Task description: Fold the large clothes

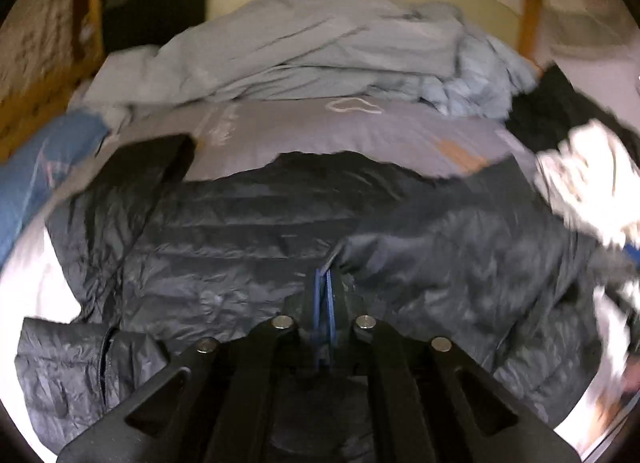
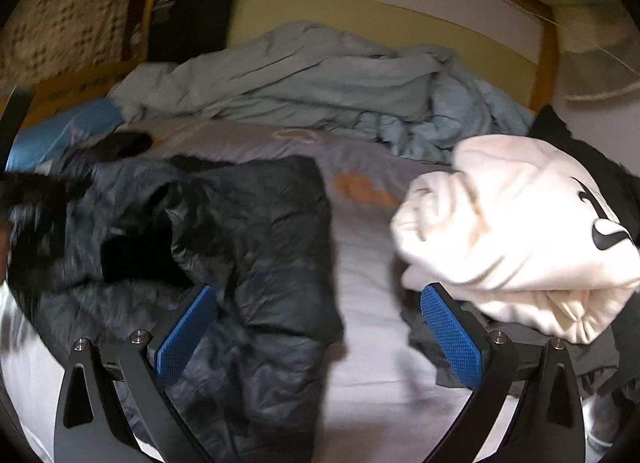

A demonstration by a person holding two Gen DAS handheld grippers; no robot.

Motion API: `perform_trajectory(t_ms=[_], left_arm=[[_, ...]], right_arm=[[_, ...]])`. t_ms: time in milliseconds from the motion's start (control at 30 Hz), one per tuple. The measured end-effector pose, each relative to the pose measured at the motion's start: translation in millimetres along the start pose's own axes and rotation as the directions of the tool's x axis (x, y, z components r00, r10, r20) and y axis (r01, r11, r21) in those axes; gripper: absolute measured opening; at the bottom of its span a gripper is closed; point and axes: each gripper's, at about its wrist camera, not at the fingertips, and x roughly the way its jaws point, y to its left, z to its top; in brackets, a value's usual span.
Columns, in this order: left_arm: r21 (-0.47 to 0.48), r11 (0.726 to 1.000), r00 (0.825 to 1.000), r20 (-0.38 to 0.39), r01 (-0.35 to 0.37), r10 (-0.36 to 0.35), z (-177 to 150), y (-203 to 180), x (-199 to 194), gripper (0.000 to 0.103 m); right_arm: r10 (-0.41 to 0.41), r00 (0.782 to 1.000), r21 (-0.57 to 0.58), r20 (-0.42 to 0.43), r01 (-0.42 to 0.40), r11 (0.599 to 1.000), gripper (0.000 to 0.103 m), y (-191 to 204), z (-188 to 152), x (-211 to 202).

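We see a dark grey quilted puffer jacket [image 1: 248,239] spread over a bed with a pale grey sheet [image 1: 360,131]. In the left wrist view our left claw [image 1: 323,283] is clenched, its blue pads pressed together on a fold of the jacket's shiny fabric near the middle of the garment, and the cloth rises in a small peak at the tips. One sleeve [image 1: 80,375] of the jacket lies at the lower left of that view.

In the right wrist view our right claw [image 2: 316,327] is released, its two blue-padded fingers [image 2: 452,335] spread wide with nothing pinched; the jacket [image 2: 256,247] lies bunched beneath and beside the left-hand finger, and bare sheet [image 2: 368,263] shows between the fingers. A folded cream sweatshirt with a black printed logo [image 2: 516,231] sits just beyond the right-hand finger, resting on some dark cloth [image 2: 440,359]. A rumpled light blue-grey duvet [image 2: 320,79] is heaped at the far side of the bed, before a wooden bed frame [image 2: 548,47]. A blue pillow [image 2: 68,131] lies far left.
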Motion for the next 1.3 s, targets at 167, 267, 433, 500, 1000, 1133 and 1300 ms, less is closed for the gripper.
perform_trajectory(t_ms=[167,267,433,500,1000,1133,1300], left_arm=[[0.008,0.994,0.994,0.037,0.106,-0.106,4,0,-17,0.065],[0.102,0.984,0.988,0.020,0.149,-0.151,-4,-17,-34,0.072],[0.241,0.953,0.983,-0.032,0.184,-0.181,-27,-51,-55,0.078],[0.307,0.940,0.988,-0.092,0.147,-0.124,-38,-61,-55,0.079],[0.174,0.977,0.981,-0.128,-0.124,0.147,-57,23,-1,0.093],[0.118,0.974,0.972,-0.112,-0.195,0.208,-35,46,12,0.093],[0.042,0.945,0.940,-0.090,-0.325,0.328,-8,76,12,0.093]], right_arm=[[0.024,1.000,-0.050,-0.011,-0.024,0.998,0.103,18,-6,1],[0.027,0.999,-0.051,-0.022,-0.028,0.998,0.103,21,-6,3],[0.029,0.999,-0.039,-0.020,-0.030,0.999,0.103,16,-4,2],[0.039,0.999,-0.036,-0.012,-0.040,0.999,0.103,14,-2,0],[0.009,0.999,-0.024,-0.053,-0.011,1.000,0.103,17,-3,19],[-0.008,0.996,0.008,-0.091,0.008,1.000,0.103,9,-7,28],[-0.039,0.992,0.030,-0.121,0.043,0.999,0.103,-1,-10,35]])
